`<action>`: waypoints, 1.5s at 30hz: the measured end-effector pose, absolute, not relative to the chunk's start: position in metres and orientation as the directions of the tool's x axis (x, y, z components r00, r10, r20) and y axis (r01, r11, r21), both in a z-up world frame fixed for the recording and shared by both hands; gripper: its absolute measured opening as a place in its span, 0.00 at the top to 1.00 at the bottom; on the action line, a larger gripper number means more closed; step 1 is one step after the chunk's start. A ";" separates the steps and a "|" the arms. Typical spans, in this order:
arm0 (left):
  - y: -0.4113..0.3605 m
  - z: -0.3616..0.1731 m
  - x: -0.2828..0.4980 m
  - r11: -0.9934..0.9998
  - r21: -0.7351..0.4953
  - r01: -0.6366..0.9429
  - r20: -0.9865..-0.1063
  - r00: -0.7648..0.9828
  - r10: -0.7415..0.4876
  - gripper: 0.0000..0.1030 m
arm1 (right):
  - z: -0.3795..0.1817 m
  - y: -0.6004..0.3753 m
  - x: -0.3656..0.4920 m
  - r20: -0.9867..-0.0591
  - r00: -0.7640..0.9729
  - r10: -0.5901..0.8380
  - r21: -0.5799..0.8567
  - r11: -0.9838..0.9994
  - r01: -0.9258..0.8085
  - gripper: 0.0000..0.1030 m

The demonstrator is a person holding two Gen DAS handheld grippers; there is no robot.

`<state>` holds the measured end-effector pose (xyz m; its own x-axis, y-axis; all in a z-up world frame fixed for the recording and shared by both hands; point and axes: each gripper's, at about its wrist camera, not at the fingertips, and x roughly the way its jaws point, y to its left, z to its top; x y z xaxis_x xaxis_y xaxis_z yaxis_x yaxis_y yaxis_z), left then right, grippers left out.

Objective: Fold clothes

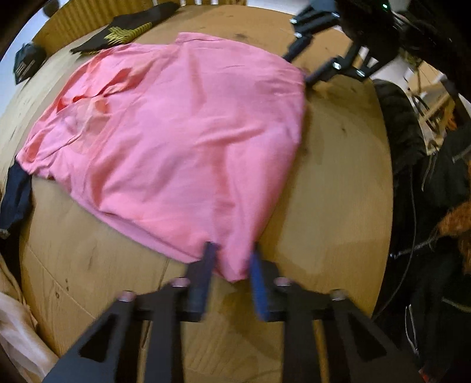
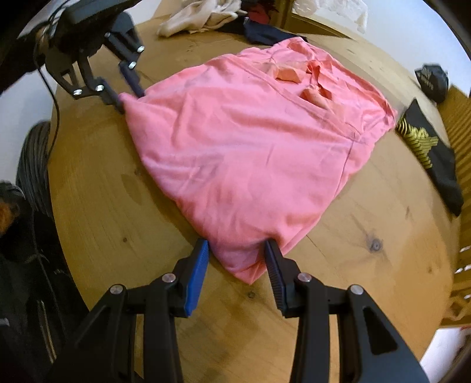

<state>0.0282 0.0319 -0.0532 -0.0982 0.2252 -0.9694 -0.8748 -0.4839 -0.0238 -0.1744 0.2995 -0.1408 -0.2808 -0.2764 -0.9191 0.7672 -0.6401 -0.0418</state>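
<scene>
Pink cotton covers most of the wooden table: a pink shirt lies spread across the middle of the tabletop, folded over on itself, with its collar and creased placket toward the far edge as the right wrist camera sees it. The left gripper has its two fingers set a little way apart on either side of one bunched corner of the shirt, at the side of the table nearest that camera; the cloth sits between the blue pads (whether they actually pinch it is hard to tell through the blur). The right gripper stands the same way at the neighbouring corner, fingers parted around a gathered fold, the fabric bulging between and below them. Each gripper shows in the other's view at the shirt's far corner, touching the cloth.

A black garment with a gold print lies near the table's edge just beside the shirt. A dark navy garment hangs over another edge, touching the shirt's hem. Pale crumpled clothes are heaped at the far edge in the right wrist view.
</scene>
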 end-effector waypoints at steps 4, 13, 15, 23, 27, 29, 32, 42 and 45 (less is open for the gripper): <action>0.029 -0.054 0.035 -0.454 0.013 -0.891 -0.970 -0.121 0.212 0.88 | -0.142 0.296 -0.175 -0.921 -0.285 -0.267 -0.054 -0.636 0.770 0.63; 0.017 -0.053 0.060 -0.473 -0.021 -0.881 -0.957 -0.119 0.265 0.93 | -0.138 0.292 -0.169 -0.923 -0.315 -0.222 -0.100 -0.651 0.753 0.90; 0.014 -0.052 0.076 -0.474 -0.041 -0.880 -0.952 -0.109 0.285 0.94 | -0.133 0.294 -0.166 -0.922 -0.314 -0.229 -0.092 -0.656 0.749 0.90; 0.029 -0.040 0.132 -0.467 -0.137 -0.873 -0.916 -0.068 0.395 0.94 | -0.105 0.294 -0.171 -0.914 -0.302 -0.270 -0.036 -0.688 0.725 0.91; 0.017 -0.003 0.142 -0.505 -0.181 -0.844 -0.871 -0.101 0.482 0.94 | -0.073 0.294 -0.171 -0.886 -0.339 -0.318 -0.021 -0.701 0.713 0.91; 0.009 0.016 0.135 -0.526 -0.176 -0.832 -0.848 -0.143 0.511 0.94 | -0.057 0.294 -0.171 -0.870 -0.357 -0.341 -0.013 -0.708 0.706 0.92; 0.015 0.030 0.107 -0.556 -0.140 -0.819 -0.838 -0.201 0.507 0.95 | -0.034 0.296 -0.193 -0.837 -0.413 -0.359 -0.019 -0.736 0.677 0.92; -0.007 0.055 -0.022 -0.630 -0.083 -0.772 -0.805 -0.321 0.499 0.95 | -0.008 0.284 -0.287 -0.819 -0.493 -0.292 -0.074 -0.800 0.596 0.93; -0.015 0.054 -0.062 -0.646 -0.091 -0.758 -0.808 -0.324 0.493 0.95 | -0.020 0.283 -0.331 -0.836 -0.480 -0.265 -0.066 -0.820 0.568 0.93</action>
